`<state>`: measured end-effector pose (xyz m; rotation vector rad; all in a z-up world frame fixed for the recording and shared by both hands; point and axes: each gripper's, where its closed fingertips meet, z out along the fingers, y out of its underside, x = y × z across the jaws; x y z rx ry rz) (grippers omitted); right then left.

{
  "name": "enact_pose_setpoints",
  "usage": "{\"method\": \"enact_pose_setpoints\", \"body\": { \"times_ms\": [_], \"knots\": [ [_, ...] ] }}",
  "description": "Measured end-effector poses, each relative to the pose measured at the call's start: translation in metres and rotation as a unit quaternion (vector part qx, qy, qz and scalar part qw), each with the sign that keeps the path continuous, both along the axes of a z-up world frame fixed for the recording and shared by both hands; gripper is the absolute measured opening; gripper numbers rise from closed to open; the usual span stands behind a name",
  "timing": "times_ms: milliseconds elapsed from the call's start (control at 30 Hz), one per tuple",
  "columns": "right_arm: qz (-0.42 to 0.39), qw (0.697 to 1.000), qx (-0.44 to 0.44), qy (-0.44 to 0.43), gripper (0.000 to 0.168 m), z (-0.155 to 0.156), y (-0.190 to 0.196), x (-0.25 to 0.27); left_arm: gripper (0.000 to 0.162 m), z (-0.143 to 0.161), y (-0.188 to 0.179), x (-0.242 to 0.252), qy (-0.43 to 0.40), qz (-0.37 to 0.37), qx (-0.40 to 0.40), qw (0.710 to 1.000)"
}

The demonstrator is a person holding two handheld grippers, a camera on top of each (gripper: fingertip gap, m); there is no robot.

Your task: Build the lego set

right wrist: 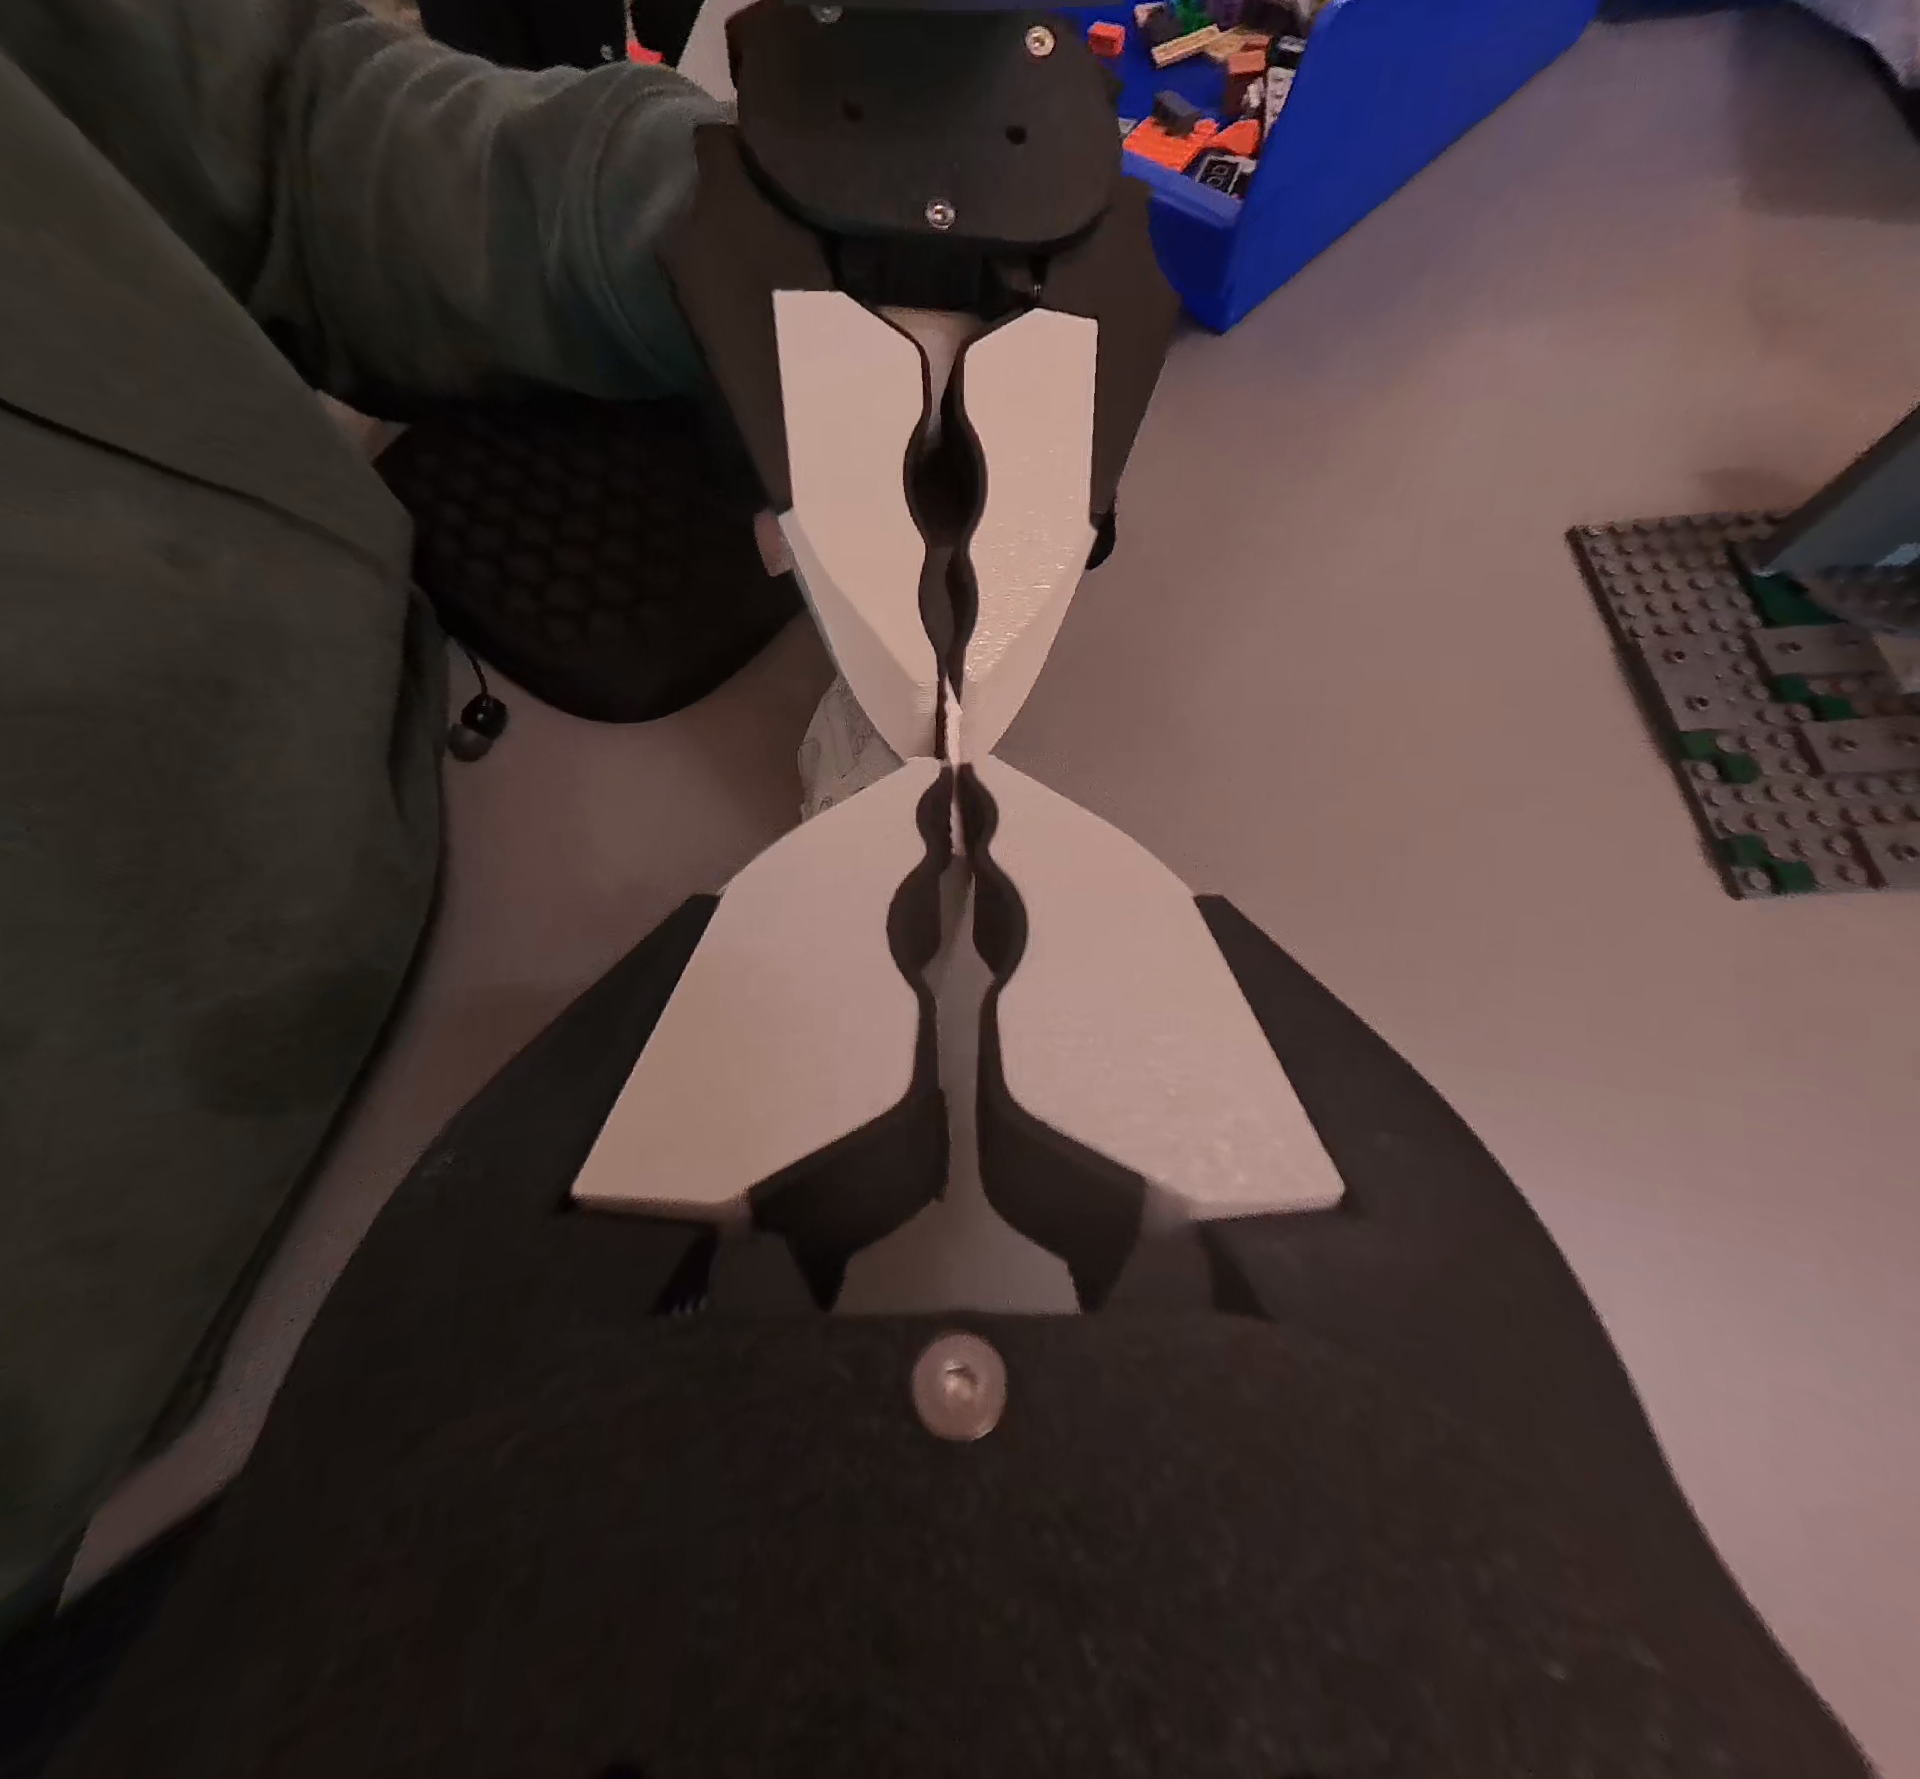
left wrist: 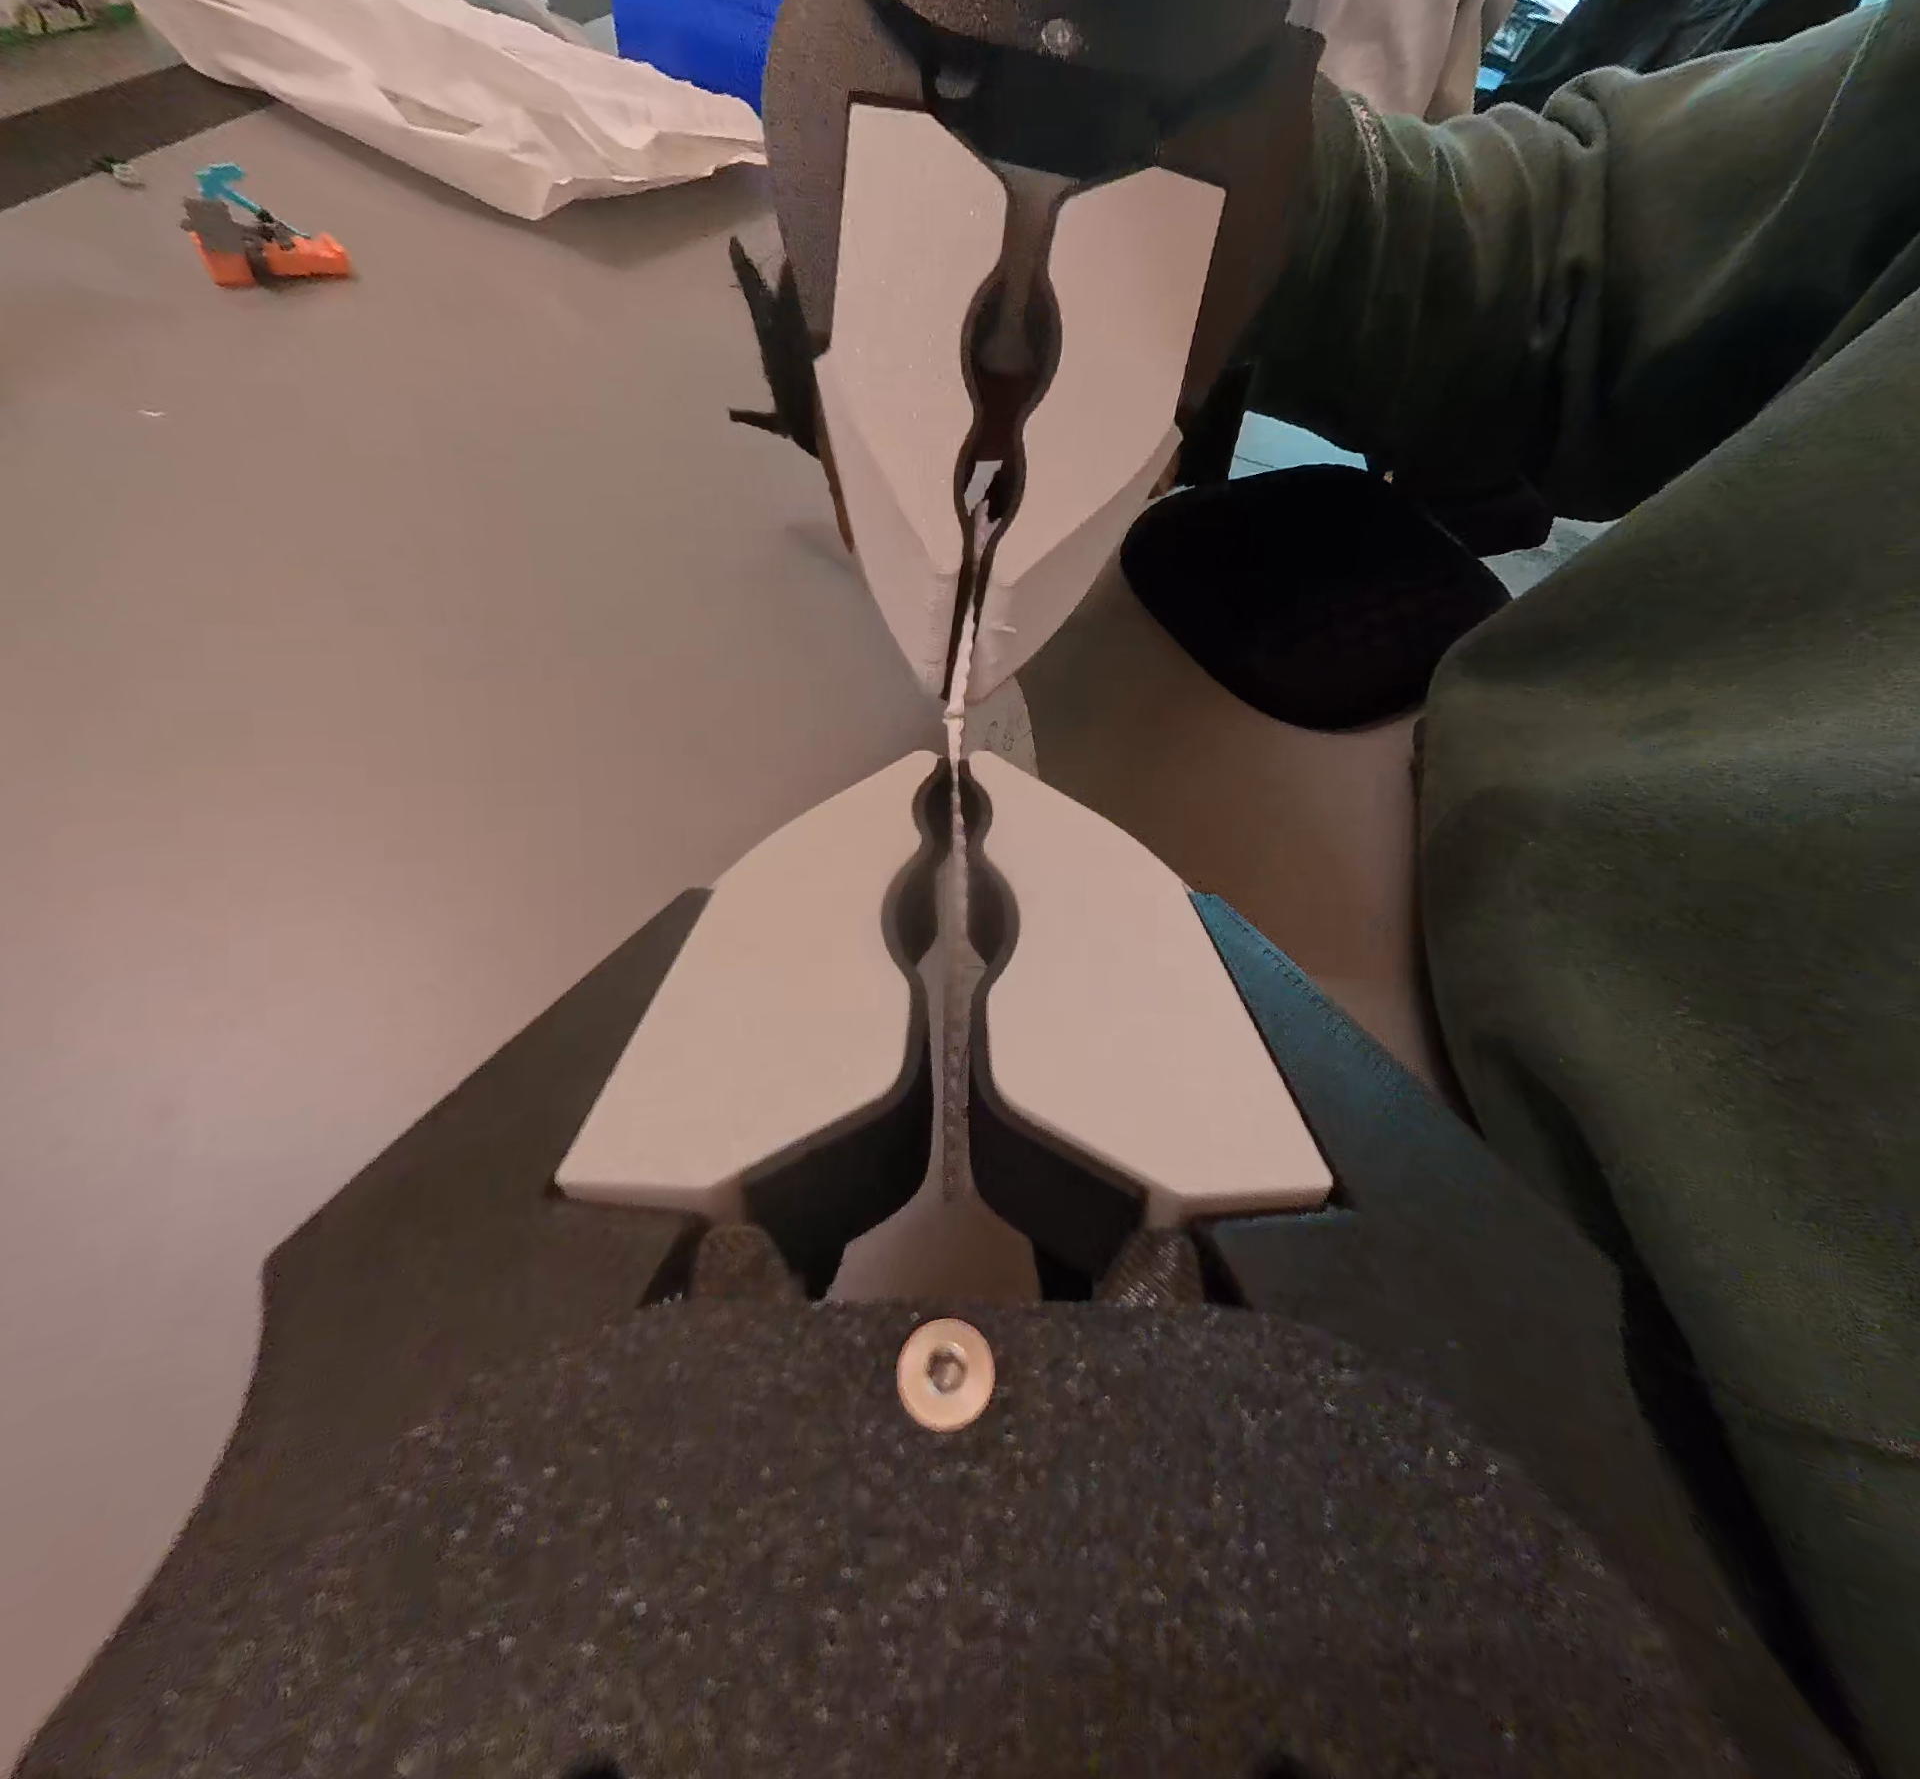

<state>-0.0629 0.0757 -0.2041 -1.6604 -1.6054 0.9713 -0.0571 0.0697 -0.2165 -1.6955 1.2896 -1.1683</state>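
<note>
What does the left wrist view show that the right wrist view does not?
Only the left wrist view: a small orange and teal lego build and crumpled white paper. Only the right wrist view: the grey studded baseplate and loose bricks in the blue bin. Both: the left gripper and right gripper tip to tip, pinching a thin white strip.
</note>
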Motion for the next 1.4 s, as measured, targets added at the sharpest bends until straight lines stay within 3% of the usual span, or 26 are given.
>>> {"method": "enact_pose_setpoints", "body": {
  "times_ms": [133, 267, 367, 633, 933, 1033, 1133, 1400],
  "knots": [
    [-0.01, 0.999, -0.04, 0.025, 0.0, 0.002, 0.002, -0.002, 0.002, 0.003, 0.003, -0.002, -0.023, 0.008, -0.006, 1.0],
    [-0.027, 0.991, -0.11, 0.077, 0.0, 0.007, 0.005, -0.001, 0.015, 0.004, 0.004, -0.001, -0.033, 0.008, -0.002, 0.999],
    [-0.032, 0.986, -0.134, 0.097, 0.0, 0.003, 0.006, -0.001, 0.0, 0.002, 0.006, -0.002, -0.027, 0.008, 0.001, 1.0],
    [-0.047, 0.986, -0.129, 0.092, 0.0, -0.009, 0.011, -0.004, 0.0, -0.01, 0.009, -0.006, 0.011, 0.01, -0.023, 1.0],
    [-0.046, 0.996, -0.068, 0.038, 0.014, -0.023, 0.011, -0.003, 0.0, -0.018, 0.004, -0.006, 0.035, -0.007, -0.04, 0.999],
    [-0.037, 0.998, -0.05, 0.026, 0.012, -0.024, 0.009, -0.004, 0.0, -0.019, 0.002, -0.006, 0.039, -0.012, -0.042, 0.998],
    [-0.026, 0.999, -0.034, 0.021, 0.0, -0.024, 0.005, -0.005, 0.0, -0.02, 0.004, -0.007, 0.041, -0.007, -0.042, 0.998],
    [-0.034, 0.996, -0.071, 0.047, 0.0, -0.021, 0.006, -0.008, 0.004, -0.015, 0.009, -0.009, 0.017, 0.009, -0.027, 0.999]
  ]
}}
